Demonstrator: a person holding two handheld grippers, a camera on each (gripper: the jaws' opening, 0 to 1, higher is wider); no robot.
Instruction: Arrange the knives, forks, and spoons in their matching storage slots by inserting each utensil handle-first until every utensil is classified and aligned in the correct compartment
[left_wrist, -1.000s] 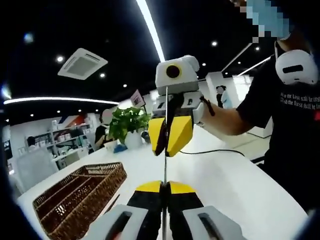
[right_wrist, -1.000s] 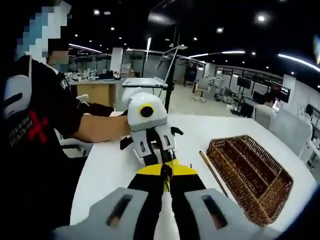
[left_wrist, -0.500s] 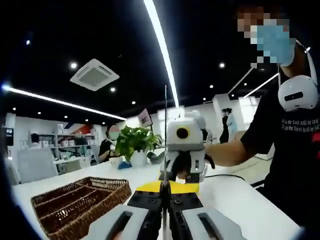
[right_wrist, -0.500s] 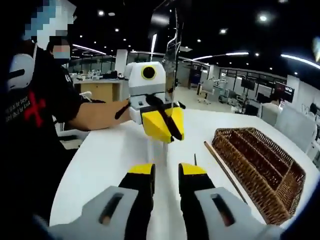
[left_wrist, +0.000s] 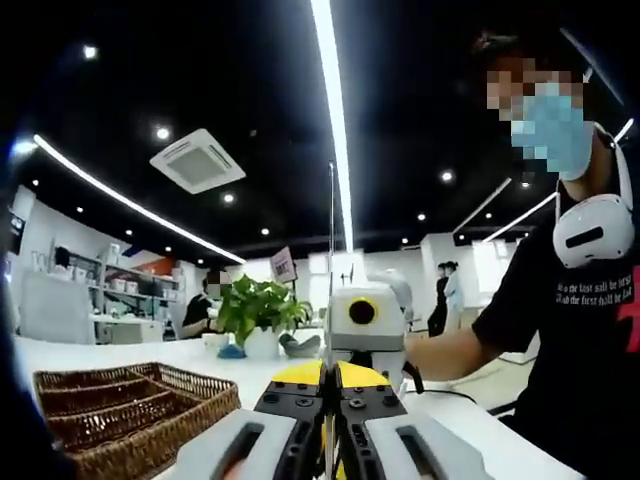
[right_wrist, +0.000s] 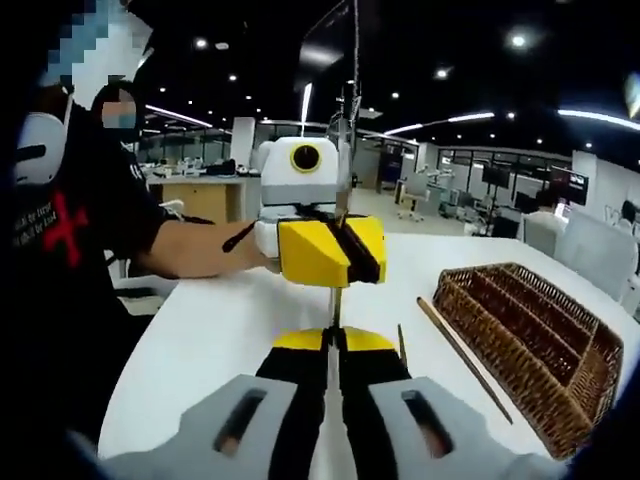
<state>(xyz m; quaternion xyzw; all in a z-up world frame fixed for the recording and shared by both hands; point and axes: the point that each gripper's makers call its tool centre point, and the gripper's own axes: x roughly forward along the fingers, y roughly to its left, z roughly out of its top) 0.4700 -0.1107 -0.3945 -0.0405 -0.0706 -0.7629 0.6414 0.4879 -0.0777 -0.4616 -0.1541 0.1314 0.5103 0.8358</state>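
A thin metal utensil (left_wrist: 331, 260) stands upright, edge-on, so I cannot tell its kind. My left gripper (left_wrist: 331, 368) is shut on it near the middle. In the right gripper view the left gripper (right_wrist: 334, 262) faces the camera with its yellow jaws pressed on the utensil (right_wrist: 354, 60), which rises above it. The utensil's lower end drops into my right gripper (right_wrist: 333, 338), whose jaws are together on it. A brown wicker tray (right_wrist: 545, 350) with long slots lies on the white table (right_wrist: 200, 340) to the right, and appears as the tray (left_wrist: 120, 415) at lower left.
A long wooden stick (right_wrist: 465, 350) and a short thin utensil (right_wrist: 400, 345) lie on the table beside the tray. A person in a black shirt (right_wrist: 60, 230) stands at the table's left edge. A potted plant (left_wrist: 258, 312) stands behind.
My right gripper, open half a second ago, has shut on the utensil's lower end. The left gripper kept its hold and came in line above the right jaws.
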